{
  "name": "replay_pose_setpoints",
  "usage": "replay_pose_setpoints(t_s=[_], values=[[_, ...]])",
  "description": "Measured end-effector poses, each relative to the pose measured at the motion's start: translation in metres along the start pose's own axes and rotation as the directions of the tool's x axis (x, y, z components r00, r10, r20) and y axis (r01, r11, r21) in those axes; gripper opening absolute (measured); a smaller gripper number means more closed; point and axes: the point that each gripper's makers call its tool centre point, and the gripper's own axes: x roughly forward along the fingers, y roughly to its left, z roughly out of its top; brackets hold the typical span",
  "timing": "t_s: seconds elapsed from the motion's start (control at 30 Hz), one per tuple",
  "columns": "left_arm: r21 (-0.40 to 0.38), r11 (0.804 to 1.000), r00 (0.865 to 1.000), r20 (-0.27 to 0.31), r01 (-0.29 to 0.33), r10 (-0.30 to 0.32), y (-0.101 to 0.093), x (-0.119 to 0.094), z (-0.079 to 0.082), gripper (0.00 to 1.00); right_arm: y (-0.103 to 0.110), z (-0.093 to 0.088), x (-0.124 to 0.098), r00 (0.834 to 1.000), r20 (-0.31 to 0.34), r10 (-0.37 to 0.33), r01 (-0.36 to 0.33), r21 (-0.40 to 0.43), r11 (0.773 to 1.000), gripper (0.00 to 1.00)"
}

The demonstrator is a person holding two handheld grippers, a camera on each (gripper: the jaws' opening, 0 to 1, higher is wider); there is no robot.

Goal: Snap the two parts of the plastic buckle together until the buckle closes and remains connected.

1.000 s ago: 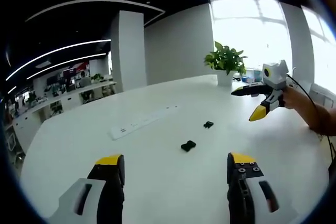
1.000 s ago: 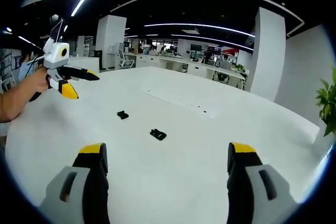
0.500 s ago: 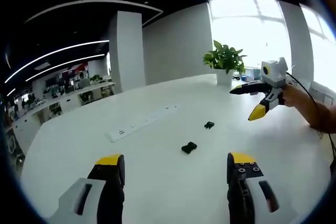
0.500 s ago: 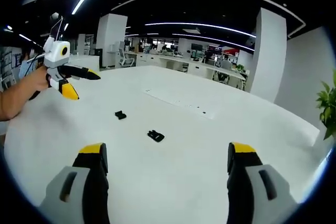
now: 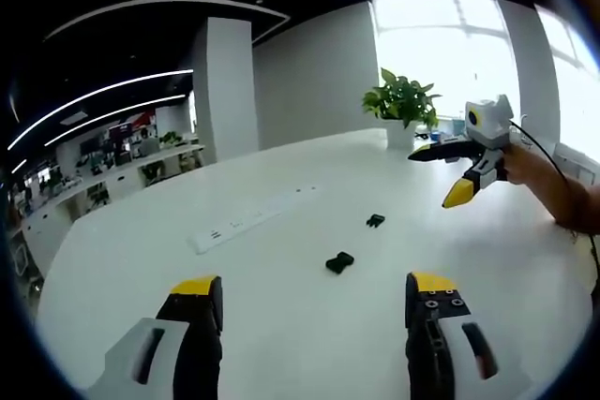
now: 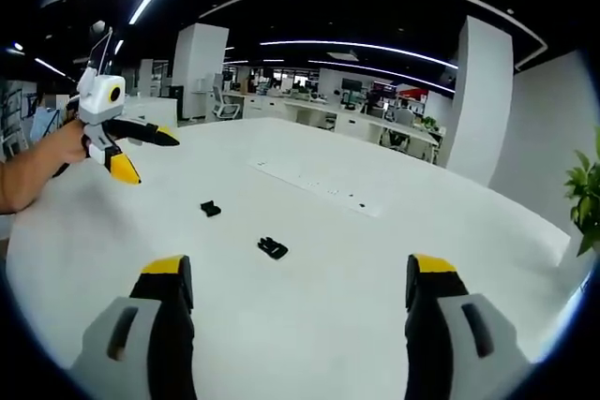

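The white worktop [image 5: 281,325] carries a power strip [image 5: 253,220]. Near the strip lie two black buckle parts, well apart: one [image 5: 339,262] nearer, one [image 5: 375,221] beyond. Left gripper [image 5: 314,302] and right gripper [image 6: 300,302] hover above, jaws apart, empty.

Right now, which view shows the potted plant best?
The left gripper view: the potted plant stands whole at the table's far edge before the window. The right gripper view catches just a few leaves at its right border.
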Motion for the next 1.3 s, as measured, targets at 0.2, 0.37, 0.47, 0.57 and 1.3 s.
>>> replay_pose_setpoints(t_s=[0.2,0.37,0.47,0.57,1.3], values=[[0.006,1.0,1.0,0.001,0.0,0.0,0.0,0.004,0.001,0.81,0.001,0.0,0.003,1.0,-0.003,0.004,-0.004,0.0,1.0,0.95],[0.014,1.0,1.0,-0.001,0.007,-0.007,-0.001,0.006,0.003,0.81,-0.002,0.001,0.004,1.0,-0.001,-0.004,0.004,-0.009,1.0,0.95],[0.014,1.0,1.0,-0.001,0.01,-0.01,-0.001,0.008,0.004,0.81,-0.003,0.002,0.005,1.0,-0.002,-0.004,0.004,-0.009,1.0,0.94],[0.015,1.0,1.0,-0.001,0.009,-0.009,0.001,0.009,0.005,0.81,-0.004,0.003,0.006,1.0,-0.002,-0.005,0.005,-0.012,1.0,0.94],[0.016,1.0,1.0,-0.001,0.019,-0.019,0.01,0.018,0.008,0.8,-0.009,0.013,0.018,1.0,0.015,0.009,-0.009,-0.021,1.0,0.92]])
